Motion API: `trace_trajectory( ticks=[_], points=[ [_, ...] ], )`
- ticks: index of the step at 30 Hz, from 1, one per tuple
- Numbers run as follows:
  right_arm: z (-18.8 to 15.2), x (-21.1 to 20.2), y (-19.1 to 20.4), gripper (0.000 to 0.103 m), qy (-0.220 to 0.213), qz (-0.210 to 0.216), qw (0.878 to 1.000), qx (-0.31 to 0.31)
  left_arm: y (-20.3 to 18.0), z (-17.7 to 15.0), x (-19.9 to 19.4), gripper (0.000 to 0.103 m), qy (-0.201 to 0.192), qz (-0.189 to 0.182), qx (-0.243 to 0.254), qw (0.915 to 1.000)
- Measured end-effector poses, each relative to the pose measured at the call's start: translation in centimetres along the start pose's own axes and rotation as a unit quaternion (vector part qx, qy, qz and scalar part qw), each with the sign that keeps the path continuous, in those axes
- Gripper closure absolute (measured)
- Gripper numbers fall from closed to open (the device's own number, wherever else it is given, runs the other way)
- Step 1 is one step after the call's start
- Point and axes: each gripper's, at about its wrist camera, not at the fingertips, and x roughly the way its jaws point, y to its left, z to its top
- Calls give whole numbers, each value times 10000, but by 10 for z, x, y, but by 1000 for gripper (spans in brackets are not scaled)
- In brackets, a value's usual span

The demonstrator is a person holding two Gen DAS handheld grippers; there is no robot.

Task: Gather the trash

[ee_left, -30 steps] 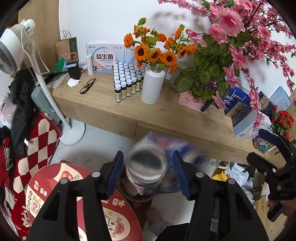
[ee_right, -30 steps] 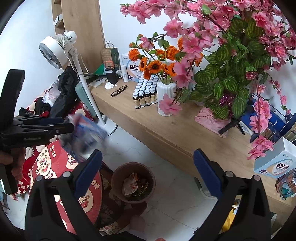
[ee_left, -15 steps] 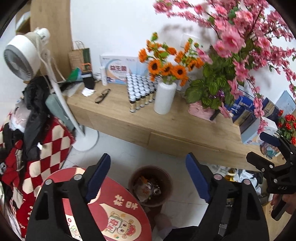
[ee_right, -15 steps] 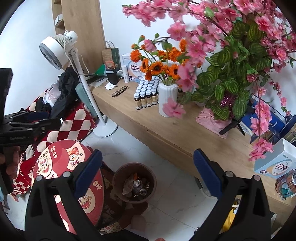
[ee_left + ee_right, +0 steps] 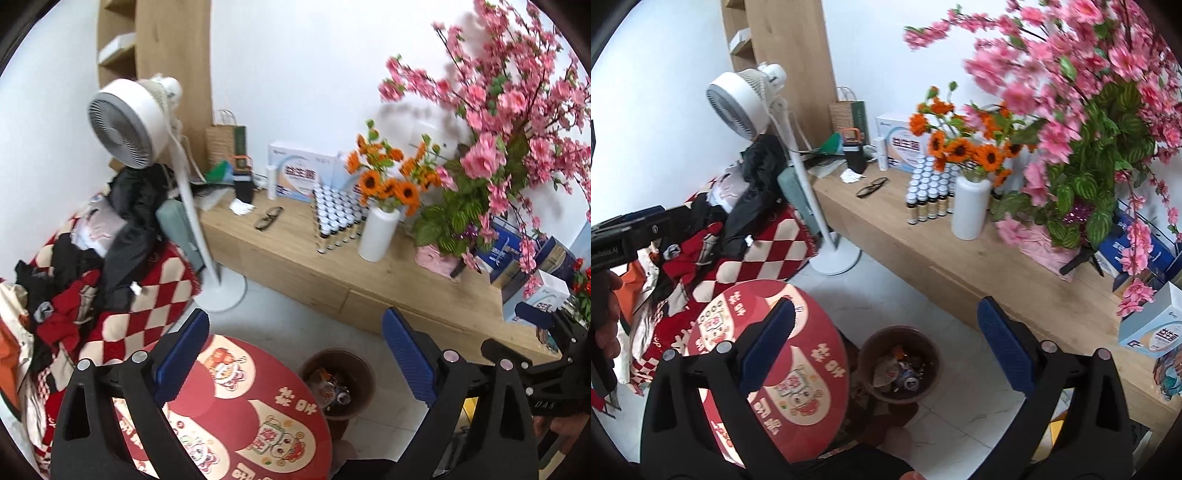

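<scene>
Since 1 second ago the blurred plastic trash between the left gripper's [image 5: 295, 354] pads has gone, and the jaws that were narrowed around it now stand wide with nothing between them; its camera has also swung so that more of the checkered clothes pile [image 5: 110, 280] and the standing fan [image 5: 125, 129] is in sight. That trash now lies among wrappers and small bottles in the brown bin [image 5: 899, 363] on the pale tiled floor, just beside the round red table [image 5: 768, 365] with cartoon stickers. In the left wrist view the bin [image 5: 338, 382] sits below and between the 2 blue pads, partly hidden by the table's edge [image 5: 236, 406]. Jaws on the right gripper [image 5: 886, 343] are likewise spread wide and hold nothing, with the bin showing between its fingers. Behind the bin runs a long wooden bench [image 5: 960, 258] carrying a white vase [image 5: 971, 206] of orange flowers, a block of small capped bottles [image 5: 929, 192], black glasses [image 5: 871, 186] and a pink blossom plant [image 5: 1082, 122].
</scene>
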Motion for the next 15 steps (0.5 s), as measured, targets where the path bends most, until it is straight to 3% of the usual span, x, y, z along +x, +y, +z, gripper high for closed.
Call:
trace_trajectory(
  ticks=[7,15],
  points=[
    [1,-21,35,6,-248,42,9997,3,25,-12,-51,10,-304,244,-131,9992],
    [-4,-35,63,6,-328,-61,9994,-22,45,-30,-75,9,-285,311,-318,9986]
  ],
)
